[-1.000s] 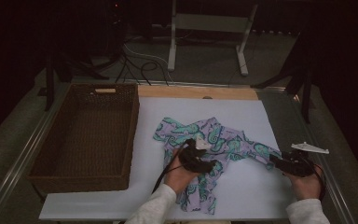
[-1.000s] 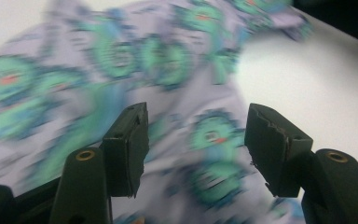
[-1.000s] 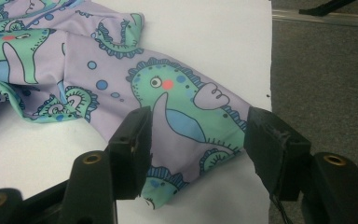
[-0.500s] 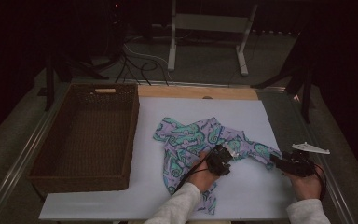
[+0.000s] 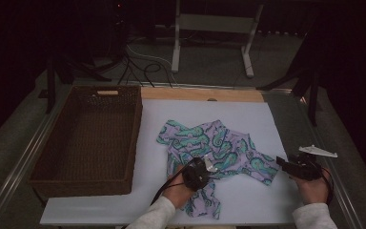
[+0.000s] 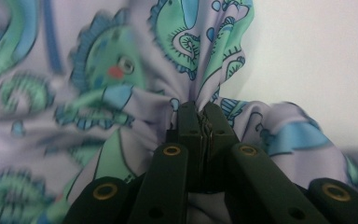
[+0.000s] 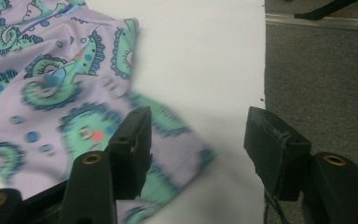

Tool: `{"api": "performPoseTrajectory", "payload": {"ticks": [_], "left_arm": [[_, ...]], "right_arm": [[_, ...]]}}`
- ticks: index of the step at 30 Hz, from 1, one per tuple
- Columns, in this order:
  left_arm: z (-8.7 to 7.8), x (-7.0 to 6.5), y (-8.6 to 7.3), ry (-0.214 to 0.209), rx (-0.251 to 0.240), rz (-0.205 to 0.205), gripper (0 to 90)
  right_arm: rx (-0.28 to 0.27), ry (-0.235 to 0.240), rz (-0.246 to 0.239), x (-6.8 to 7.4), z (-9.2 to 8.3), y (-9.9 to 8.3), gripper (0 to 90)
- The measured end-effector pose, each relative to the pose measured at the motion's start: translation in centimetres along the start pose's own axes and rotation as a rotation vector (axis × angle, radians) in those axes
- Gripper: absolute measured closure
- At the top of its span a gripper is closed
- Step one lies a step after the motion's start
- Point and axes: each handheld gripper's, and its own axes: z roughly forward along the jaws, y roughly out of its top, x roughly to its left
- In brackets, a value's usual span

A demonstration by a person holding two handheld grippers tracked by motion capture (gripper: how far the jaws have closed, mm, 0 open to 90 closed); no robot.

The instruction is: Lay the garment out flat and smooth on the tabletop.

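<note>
Left gripper (image 6: 198, 109) shifted right — clamps one garment (image 5: 214, 148)

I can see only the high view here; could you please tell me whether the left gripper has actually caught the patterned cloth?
Observer: Yes. In the left gripper view, the left gripper has just closed and pinches a bunched fold of the cloth.
Operator: Thank you. Is the right gripper holding anything?
Observer: No. In the right gripper view, the right gripper stands open; the cloth's corner lies between its jaws, unpinched.
Operator: Is that corner on the table?
Observer: Yes, flat on the white table.
</note>
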Motion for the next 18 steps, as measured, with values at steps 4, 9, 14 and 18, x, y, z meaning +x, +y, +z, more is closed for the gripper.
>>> {"api": "performPoseTrajectory", "payload": {"ticks": [4, 9, 14, 18], "left_arm": [[-0.7, 0.1, -1.3, -0.016, -0.026, -0.025, 88.2], [-1.0, -0.1, -1.6, -0.042, -0.042, -0.044, 87.8], [-1.0, -0.2, -1.9, -0.091, -0.068, -0.064, 86.5], [-1.6, 0.0, -2.0, -0.149, -0.1, -0.075, 80.6]], "right_arm": [[0.011, 0.001, -0.005, 0.2, 0.2, -0.1, 41.6], [0.057, 0.015, -0.012, 0.5, 0.9, -0.5, 43.6], [0.12, 0.022, -0.047, 1.4, 2.2, -0.9, 47.1], [0.154, 0.004, -0.079, 1.9, 2.7, -0.9, 67.5]]}}
